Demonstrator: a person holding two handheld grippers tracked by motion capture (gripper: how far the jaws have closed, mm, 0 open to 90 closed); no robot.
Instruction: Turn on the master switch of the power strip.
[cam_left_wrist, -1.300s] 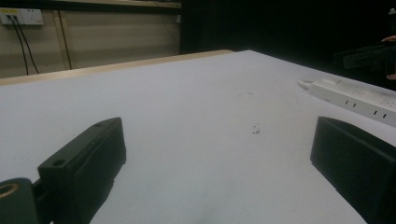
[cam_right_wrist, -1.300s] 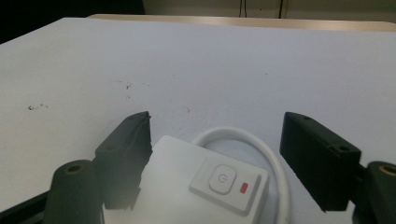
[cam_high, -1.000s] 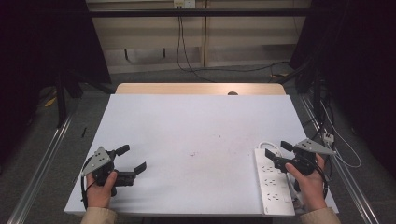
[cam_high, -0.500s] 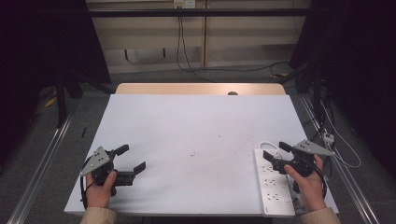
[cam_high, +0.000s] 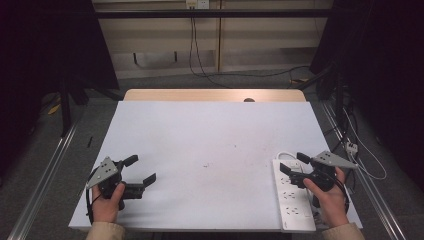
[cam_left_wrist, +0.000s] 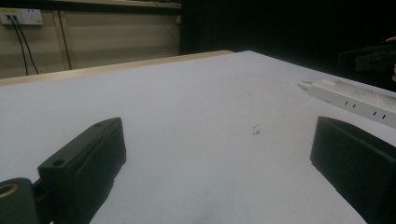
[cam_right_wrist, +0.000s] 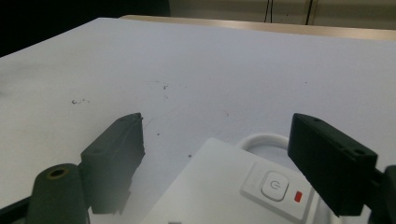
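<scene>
at left on the tabletop (cam_high: 210, 135), left tongs (cam_high: 137, 170) spread wide, holding nothing, well apart from everything else. across bare white surface, only faint specks (cam_high: 206, 165) midway. at right, power strip (cam_high: 292, 200) lying flat along the near right edge, right tongs (cam_high: 292, 163) spread just above its far end, not touching it.

risk, as judged: strip close to the tabletop's right edge, so a careless nudge could push it off; its looped cable (cam_high: 284, 155) at the far end could snag a jaw; closing too low near the switch could press it by accident.

from the right gripper view: round power button (cam_right_wrist: 274, 184) and red indicator (cam_right_wrist: 297, 196) plain between the spread jaws, too small to make out from above. from the left gripper view: strip (cam_left_wrist: 350, 97) seen side-on and far off, low and flat on the surface. from the high view: whole layout and edge margin, missing from both gripper views.
</scene>
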